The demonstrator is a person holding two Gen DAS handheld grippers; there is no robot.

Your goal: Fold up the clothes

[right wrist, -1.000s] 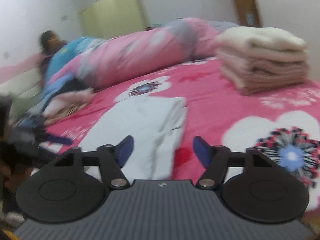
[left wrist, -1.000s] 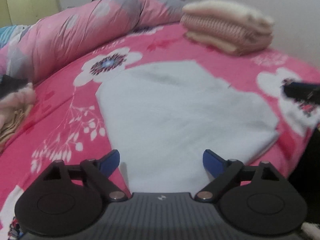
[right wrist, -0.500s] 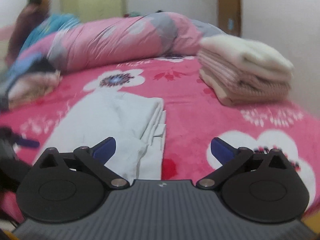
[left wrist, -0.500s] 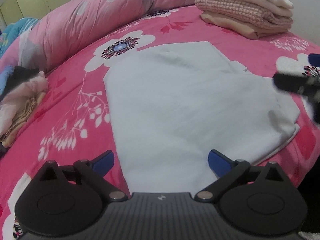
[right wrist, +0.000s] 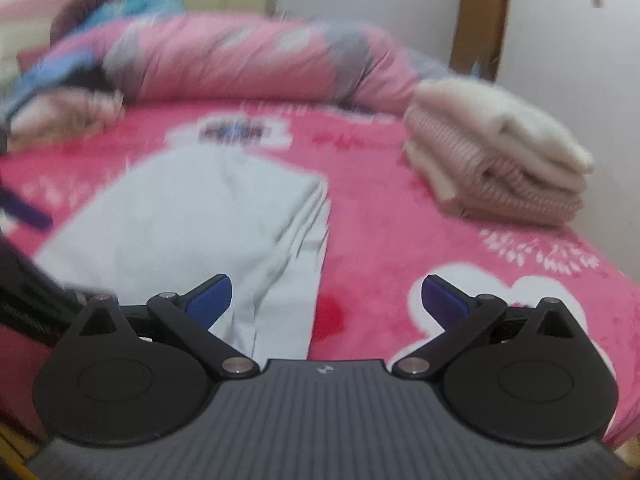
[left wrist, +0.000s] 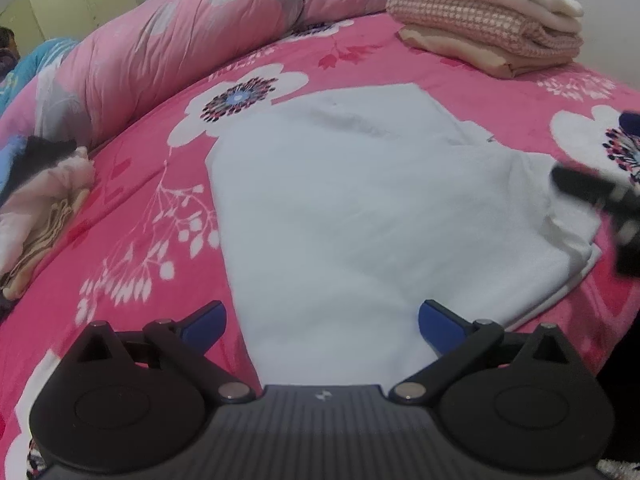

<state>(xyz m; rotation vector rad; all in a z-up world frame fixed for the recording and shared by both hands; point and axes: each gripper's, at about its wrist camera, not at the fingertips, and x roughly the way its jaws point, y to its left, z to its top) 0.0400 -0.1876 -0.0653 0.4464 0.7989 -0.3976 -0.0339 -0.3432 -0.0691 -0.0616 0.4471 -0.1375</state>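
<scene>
Across the pink floral bed [left wrist: 132,208] lay our white garment [left wrist: 360,208], partly folded, with a finished stack [left wrist: 488,28] behind it. Our left tool [left wrist: 322,316] had just spread wide over the near hem, gripping nothing; the right tool [right wrist: 326,294] gaped empty beside the layered edge. We judged each should pinch every layer, then lift together.

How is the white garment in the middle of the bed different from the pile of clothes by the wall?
The white garment is a single piece lying low and flat; the stack of folded clothes is several pieces piled high. The garment is plain white; the stack is cream and pink check. Both rest on the pink flowered bedspread.
</scene>
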